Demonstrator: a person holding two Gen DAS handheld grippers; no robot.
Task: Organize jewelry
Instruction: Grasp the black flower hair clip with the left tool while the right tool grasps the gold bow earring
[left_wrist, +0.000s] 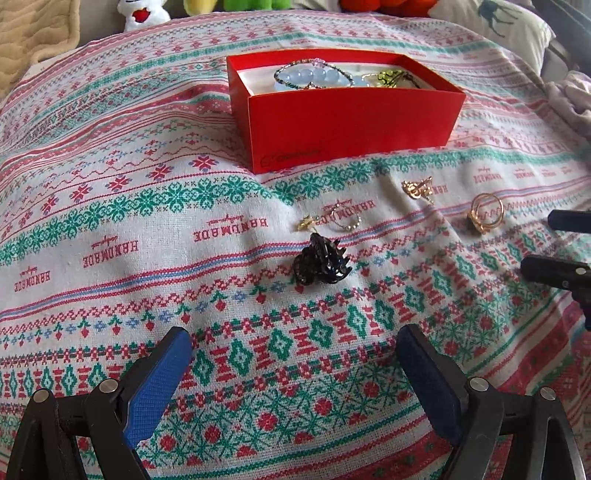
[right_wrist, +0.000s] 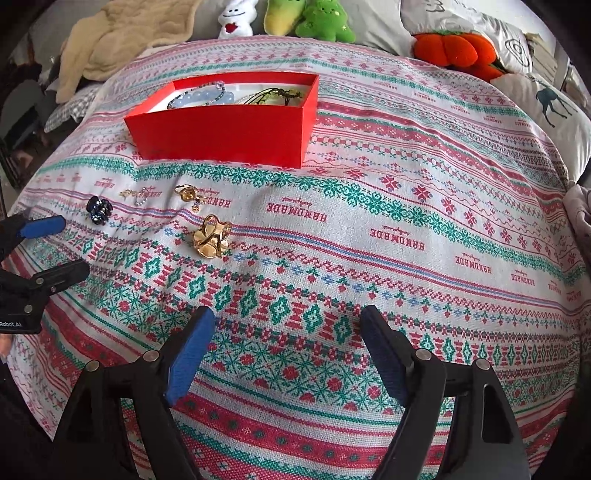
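Jewelry lies scattered on a patterned cloth (left_wrist: 110, 206) spread over what looks like a bed, with both pairs of tongs hovering low and holding nothing. The left tongs (left_wrist: 295, 343) stand wide apart. Directly ahead of them, between the line of their fingers, sits a black claw hair clip (left_wrist: 320, 263). Just beyond the clip lie a small gold star piece (left_wrist: 307, 222) and a thin silver ring (left_wrist: 345, 218), close together. Ahead and to the right of these tongs lie a gold earring cluster (left_wrist: 419, 186) and a large gold ring (left_wrist: 485, 213).

The right tongs (right_wrist: 288, 325) are also wide apart; the large gold ring lies ahead of them and to their left, nearest of the loose pieces.

Farther ahead of both tongs stands an open red box (left_wrist: 351, 122), already holding a blue bead bracelet (left_wrist: 314, 75) and a yellow-green piece I cannot identify.

The step in hand appears to be choosing the next loose piece. For the left tongs, the next move likely calls for moving forward, lowering around the hair clip, closing gently without snagging the cloth, then carrying it over the box wall.
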